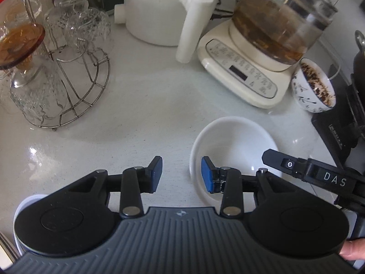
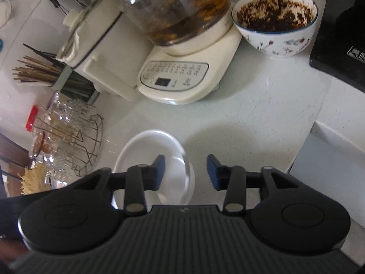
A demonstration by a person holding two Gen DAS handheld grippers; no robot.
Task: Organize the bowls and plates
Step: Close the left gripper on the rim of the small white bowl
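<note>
A plain white bowl [image 1: 237, 141] sits on the pale counter [image 1: 148, 114]. My left gripper [image 1: 182, 174] is open and straddles the bowl's left rim, with one blue pad inside and one outside, neither pressing. One black finger of my right gripper [image 1: 280, 161] reaches over the bowl's right side. In the right wrist view the same bowl [image 2: 148, 153] lies low and left of centre. My right gripper [image 2: 186, 171] is open astride its right rim, the left pad inside and the right pad over the counter [image 2: 251, 118].
A patterned bowl of dark crumbs [image 1: 314, 89] [image 2: 276, 22] stands by a glass kettle on a cream base [image 1: 248, 73] [image 2: 182, 77]. A wire rack of glasses [image 1: 59, 73] [image 2: 68, 141] is at the left. A black appliance [image 2: 342, 45] and the counter's edge [image 2: 317, 123] lie right.
</note>
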